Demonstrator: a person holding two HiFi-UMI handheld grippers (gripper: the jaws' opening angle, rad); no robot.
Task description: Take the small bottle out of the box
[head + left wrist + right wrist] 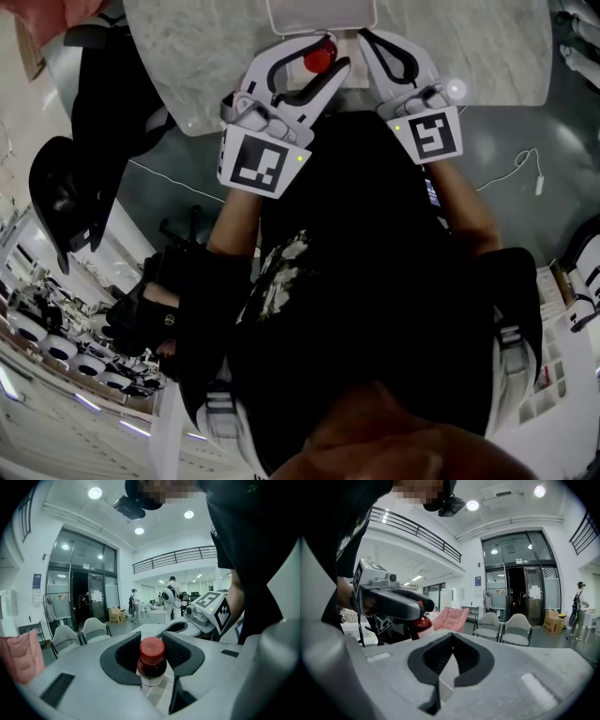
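Head view: left fingers [323, 82] grip the small bottle [319, 58], right fingers [431, 658] pinch the box [300, 17]

Around you was a white hall: round ceiling lights [95, 492] overhead, dark glass doors [86, 604] far left, grey chairs [77, 637] near them.

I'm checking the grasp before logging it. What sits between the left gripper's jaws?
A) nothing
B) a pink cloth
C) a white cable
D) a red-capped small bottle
D: in the left gripper view, the small bottle with its red cap stands clamped between the pads of the left gripper.
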